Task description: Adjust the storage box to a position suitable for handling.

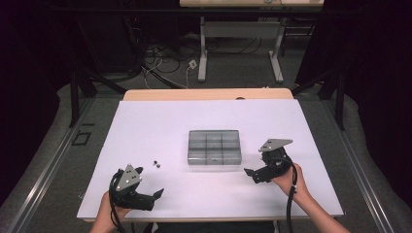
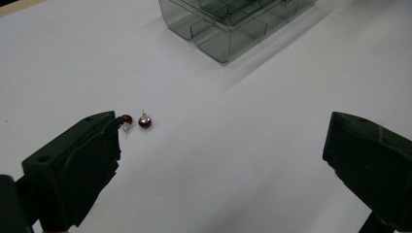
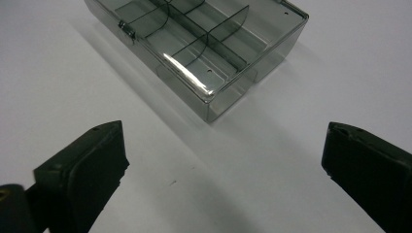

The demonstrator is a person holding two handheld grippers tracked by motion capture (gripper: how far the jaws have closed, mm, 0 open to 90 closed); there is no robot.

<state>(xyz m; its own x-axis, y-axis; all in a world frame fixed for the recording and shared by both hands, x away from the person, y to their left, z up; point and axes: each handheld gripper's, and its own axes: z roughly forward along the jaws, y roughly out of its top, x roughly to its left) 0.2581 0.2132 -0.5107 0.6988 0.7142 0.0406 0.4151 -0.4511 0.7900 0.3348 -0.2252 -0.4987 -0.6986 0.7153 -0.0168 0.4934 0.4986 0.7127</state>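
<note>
Nothing done yet — both earrings (image 2: 138, 121) lie at the box's (image 1: 214, 147) nine o'clock; left gripper (image 2: 221, 160) and right gripper (image 3: 223, 167) spread, empty.

White table (image 1: 145, 126), compartment box (image 1: 214, 147) (smoky plastic), two earrings (image 1: 156, 163)

white sheet (image 1: 160, 121) covers a wood table (image 1: 204, 93). behind the table: grey floor (image 1: 233, 73) w/ loose cables (image 1: 160, 65), then a 2nd desk w/ white legs (image 1: 202, 48). dark curtains (image 1: 369, 73) both sides of the table; grey floor rails (image 1: 39, 170) alongside.
</note>
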